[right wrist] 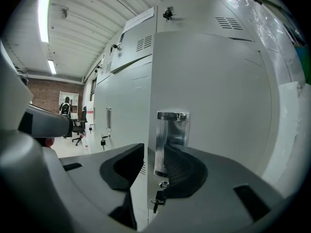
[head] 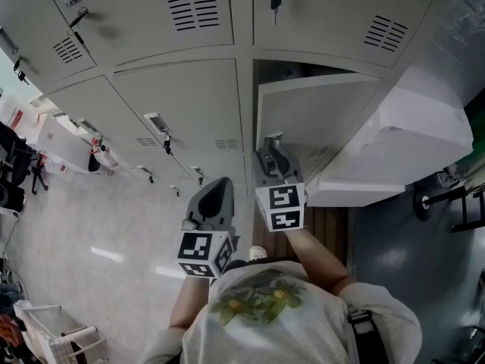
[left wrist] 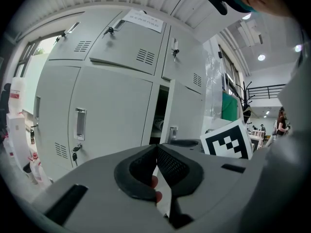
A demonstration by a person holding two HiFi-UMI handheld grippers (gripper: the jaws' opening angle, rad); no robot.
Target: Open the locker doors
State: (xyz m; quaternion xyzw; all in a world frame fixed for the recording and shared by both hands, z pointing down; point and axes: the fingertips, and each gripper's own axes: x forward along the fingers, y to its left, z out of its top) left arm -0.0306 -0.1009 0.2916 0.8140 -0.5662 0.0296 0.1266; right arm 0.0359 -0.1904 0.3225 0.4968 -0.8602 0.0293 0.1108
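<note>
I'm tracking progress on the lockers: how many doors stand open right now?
1. The open door is in the right-hand column, directly in front of the right gripper. The other doors in view are shut; lockers outside the frame can't be checked.

- Left gripper [left wrist: 156,147]: jaws meet at the tips.
- Grey lockers [left wrist: 112,93] ahead; one door [left wrist: 187,111] stands ajar, the rest closed.
- Marker cube [left wrist: 227,141] at right.

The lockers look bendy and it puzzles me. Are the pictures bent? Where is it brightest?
Yes: the left gripper view bows the lockers and has black corners; the right gripper view does too, and its ceiling light strip glares brightest.
</note>
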